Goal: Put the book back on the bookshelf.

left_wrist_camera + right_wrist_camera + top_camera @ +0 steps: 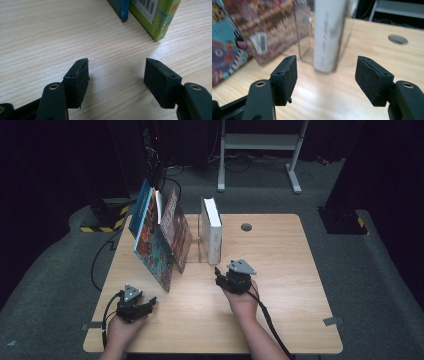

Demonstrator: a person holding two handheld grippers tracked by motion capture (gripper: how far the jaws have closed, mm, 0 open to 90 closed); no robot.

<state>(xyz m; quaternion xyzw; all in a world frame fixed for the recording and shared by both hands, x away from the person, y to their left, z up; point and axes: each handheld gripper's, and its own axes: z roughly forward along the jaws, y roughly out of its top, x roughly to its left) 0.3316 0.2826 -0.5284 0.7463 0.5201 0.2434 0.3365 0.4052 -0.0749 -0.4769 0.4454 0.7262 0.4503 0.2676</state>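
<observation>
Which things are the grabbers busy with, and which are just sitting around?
Busy with:
right gripper, open
left gripper, open
white book in the clear holder
leaning picture books

Just sitting around:
grey cap in the table
metal stand on the floor

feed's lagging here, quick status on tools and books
Left tool open, empty. Right tool open, facing white book. Picture books leaning. Nothing between.

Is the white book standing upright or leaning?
Upright: the white book stands on its edge against a clear bookend, while the picture books beside it lean.
</observation>
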